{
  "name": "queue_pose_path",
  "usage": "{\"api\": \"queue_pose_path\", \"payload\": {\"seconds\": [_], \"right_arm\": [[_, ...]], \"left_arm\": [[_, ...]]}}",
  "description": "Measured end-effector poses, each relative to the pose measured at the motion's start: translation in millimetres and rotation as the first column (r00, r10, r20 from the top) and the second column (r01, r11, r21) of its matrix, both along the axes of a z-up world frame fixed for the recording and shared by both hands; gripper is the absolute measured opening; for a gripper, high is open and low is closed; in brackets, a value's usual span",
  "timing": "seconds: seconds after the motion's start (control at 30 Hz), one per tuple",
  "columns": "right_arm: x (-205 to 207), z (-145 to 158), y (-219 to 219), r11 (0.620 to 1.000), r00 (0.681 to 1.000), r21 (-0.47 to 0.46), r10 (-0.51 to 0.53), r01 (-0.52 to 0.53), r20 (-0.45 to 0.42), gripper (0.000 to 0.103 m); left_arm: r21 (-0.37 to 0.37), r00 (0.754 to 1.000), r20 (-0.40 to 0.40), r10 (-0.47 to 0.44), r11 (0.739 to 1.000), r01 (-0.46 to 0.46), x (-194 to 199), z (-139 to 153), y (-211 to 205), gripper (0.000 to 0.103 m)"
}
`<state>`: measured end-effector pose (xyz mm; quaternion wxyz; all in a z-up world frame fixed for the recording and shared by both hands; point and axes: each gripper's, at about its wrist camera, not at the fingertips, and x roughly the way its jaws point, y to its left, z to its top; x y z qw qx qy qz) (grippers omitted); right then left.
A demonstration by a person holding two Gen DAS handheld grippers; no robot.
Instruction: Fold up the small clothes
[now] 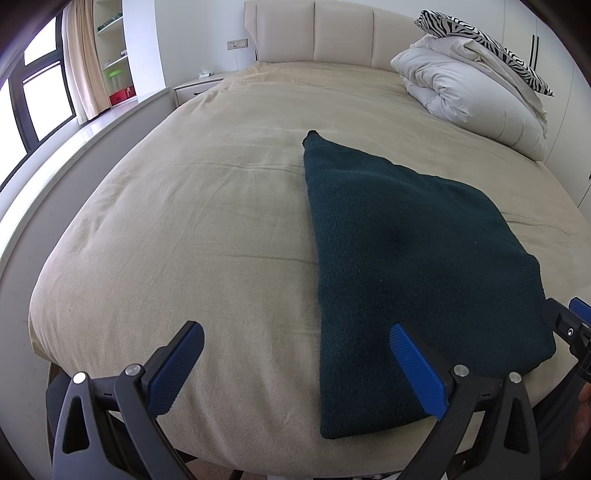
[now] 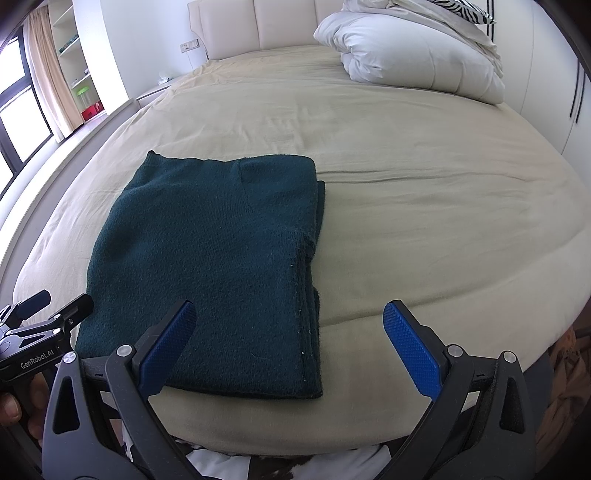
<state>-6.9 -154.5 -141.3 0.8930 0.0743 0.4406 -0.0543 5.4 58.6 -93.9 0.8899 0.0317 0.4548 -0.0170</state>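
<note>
A dark green knitted garment [image 1: 406,266] lies folded flat in several layers on the beige bed sheet [image 1: 184,221], near the bed's front edge. It also shows in the right wrist view [image 2: 214,266]. My left gripper [image 1: 295,350] is open and empty, hovering over the front edge with its right finger above the garment's near-left part. My right gripper [image 2: 288,332] is open and empty, hovering above the garment's near-right corner. The left gripper [image 2: 40,314] shows at the left edge of the right wrist view.
A folded white duvet [image 1: 469,92] with a zebra-print pillow [image 1: 480,40] on top sits at the back right, by the padded headboard [image 1: 317,33]. A nightstand [image 1: 195,85], shelves and a window stand to the left.
</note>
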Motion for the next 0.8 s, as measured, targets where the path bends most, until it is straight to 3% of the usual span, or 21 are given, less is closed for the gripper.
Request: {"api": "queue_pose_path", "payload": {"seconds": [0.8], "right_arm": [[-5.5, -2.4, 1.9, 1.0, 1.0, 0.008, 0.005, -0.005, -0.007, 0.103]], "left_arm": [[-0.005, 1.0, -0.004, 0.002, 1.0, -0.002, -2.6, -3.0, -1.4, 0.103]]}}
